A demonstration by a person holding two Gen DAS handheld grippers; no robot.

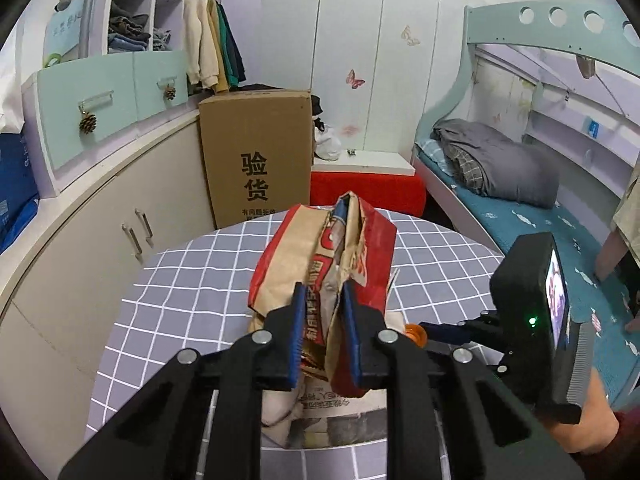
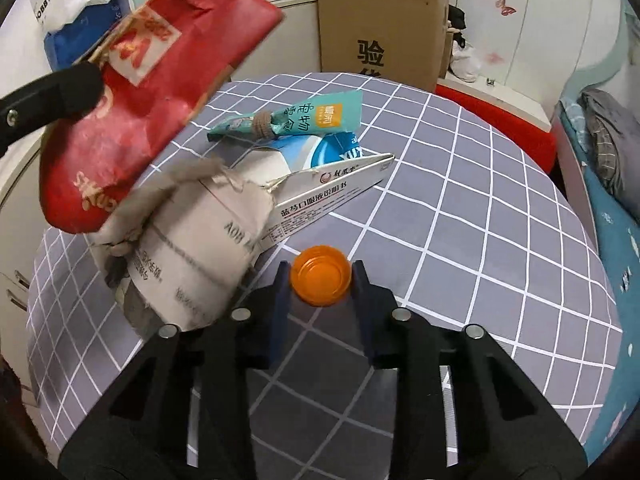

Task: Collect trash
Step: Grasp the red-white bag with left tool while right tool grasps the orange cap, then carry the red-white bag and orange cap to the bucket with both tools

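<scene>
My left gripper [image 1: 322, 292] is shut on the rim of a red and brown paper bag [image 1: 320, 256] and holds it above the table; the bag also shows at the upper left of the right wrist view [image 2: 152, 92]. My right gripper [image 2: 320, 270] is shut on an orange bottle cap [image 2: 321, 280], also seen in the left wrist view [image 1: 416, 334]. On the table lie crumpled newspaper [image 2: 192, 256], a white medicine box [image 2: 332, 192], a teal snack packet [image 2: 296, 120] and a blue and white wrapper [image 2: 332, 150].
The round table has a grey checked cloth [image 2: 480, 200]. A tall cardboard box [image 1: 256, 156] and a red stool [image 1: 368, 192] stand behind it. Cabinets [image 1: 100, 208] run along the left. A bunk bed [image 1: 520, 184] is on the right.
</scene>
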